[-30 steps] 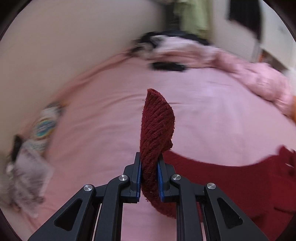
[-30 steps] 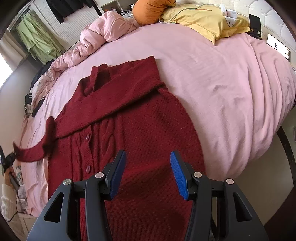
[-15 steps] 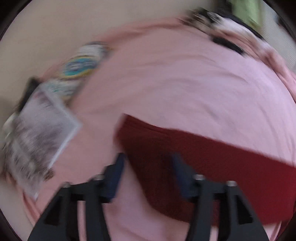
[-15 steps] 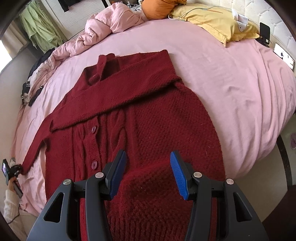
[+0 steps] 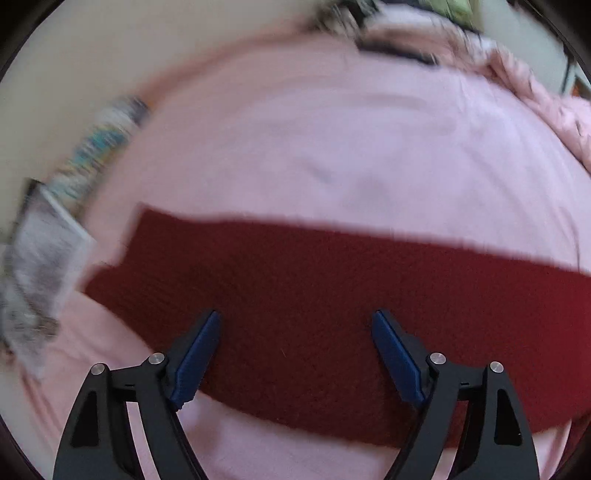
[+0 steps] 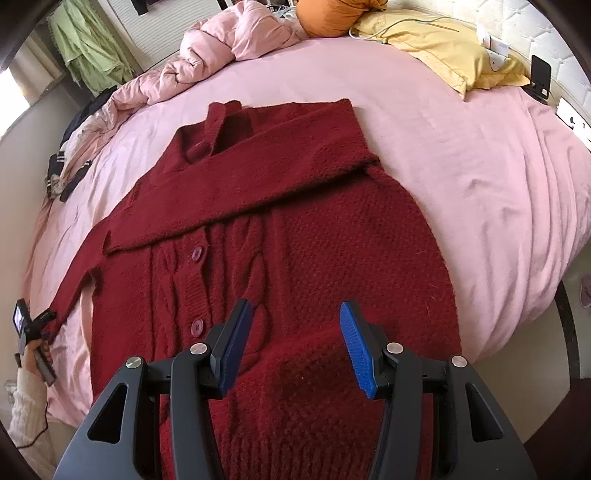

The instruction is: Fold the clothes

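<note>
A dark red knitted cardigan (image 6: pixel 303 236) lies button side up on the pink bed sheet (image 6: pixel 461 155). One sleeve (image 6: pixel 258 173) is folded across its chest. The other sleeve (image 5: pixel 295 280) lies stretched flat along the sheet near the bed's edge. My left gripper (image 5: pixel 295 321) is open and empty just above that sleeve; it also shows in the right wrist view (image 6: pixel 37 325) at the sleeve's end. My right gripper (image 6: pixel 295 314) is open and empty over the cardigan's lower part.
A bunched pink duvet (image 6: pixel 221 59), an orange cushion (image 6: pixel 332 14) and a yellow pillow (image 6: pixel 454 48) lie at the bed's far end. Dark small items (image 6: pixel 66 173) lie on the left edge. Packets (image 5: pixel 40 266) lie on the floor beside the bed.
My left gripper has opened and let go of the sleeve cuff, and the sleeve now lies flat on the sheet. My right gripper has moved a little over the cardigan.
</note>
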A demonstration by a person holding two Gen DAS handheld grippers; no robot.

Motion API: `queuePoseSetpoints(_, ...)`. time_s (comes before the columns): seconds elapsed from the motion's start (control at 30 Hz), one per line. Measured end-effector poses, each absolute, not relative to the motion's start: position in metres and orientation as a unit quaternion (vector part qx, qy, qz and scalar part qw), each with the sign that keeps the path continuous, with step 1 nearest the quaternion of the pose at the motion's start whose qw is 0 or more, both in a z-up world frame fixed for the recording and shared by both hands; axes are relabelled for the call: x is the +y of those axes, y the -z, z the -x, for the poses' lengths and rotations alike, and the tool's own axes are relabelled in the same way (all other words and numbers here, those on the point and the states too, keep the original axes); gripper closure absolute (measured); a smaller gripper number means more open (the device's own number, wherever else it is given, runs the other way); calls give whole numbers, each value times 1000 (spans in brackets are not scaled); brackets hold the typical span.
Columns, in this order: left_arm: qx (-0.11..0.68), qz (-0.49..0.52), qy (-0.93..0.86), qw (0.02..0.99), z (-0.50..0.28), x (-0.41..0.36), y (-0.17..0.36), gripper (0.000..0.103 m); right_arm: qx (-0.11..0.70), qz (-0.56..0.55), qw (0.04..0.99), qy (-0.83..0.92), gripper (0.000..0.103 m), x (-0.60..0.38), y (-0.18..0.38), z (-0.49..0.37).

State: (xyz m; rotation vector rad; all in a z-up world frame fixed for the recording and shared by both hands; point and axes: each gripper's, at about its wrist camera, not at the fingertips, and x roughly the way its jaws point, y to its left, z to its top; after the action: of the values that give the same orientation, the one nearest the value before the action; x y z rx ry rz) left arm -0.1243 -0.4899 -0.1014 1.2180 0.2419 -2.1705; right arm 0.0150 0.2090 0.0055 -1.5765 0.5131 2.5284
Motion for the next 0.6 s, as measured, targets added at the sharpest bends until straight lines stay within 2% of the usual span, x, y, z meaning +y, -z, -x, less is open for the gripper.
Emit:
queuePoseSetpoints(0.07,98,-444,818,351,121,-499,99,19,172,518,63,-836,52,210,-7,-16)
queuePoseSetpoints(0.13,127,-468,791,372,119,-521,115,19,174,518,66,-835,52,213,-8,-16)
queuePoseSetpoints(0.2,172,-483,781,357,113,-543,133,6,178,517,69,-834,52,215,-8,-17)
queuePoseSetpoints(0.27,164,-493,783,341,113,-548,131,7,177,516,69,-835,52,216,-10,-17)
queuePoseSetpoints(0.37,112,-463,810,342,114,-525,99,27,154,515,52,-842,52,208,-15,-7)
queuePoseSetpoints(0.43,89,-407,857,303,107,-493,66,26,131,515,29,-847,52,198,-20,4)
queuePoseSetpoints(0.47,79,-388,876,276,104,-475,51,20,120,514,17,-849,52,194,-23,9)
queuePoseSetpoints(0.5,76,-390,887,235,103,-455,40,17,107,514,3,-851,52,187,-26,15)
queuePoseSetpoints(0.6,58,-415,900,121,97,-383,25,17,25,505,-71,-860,52,141,-43,44)
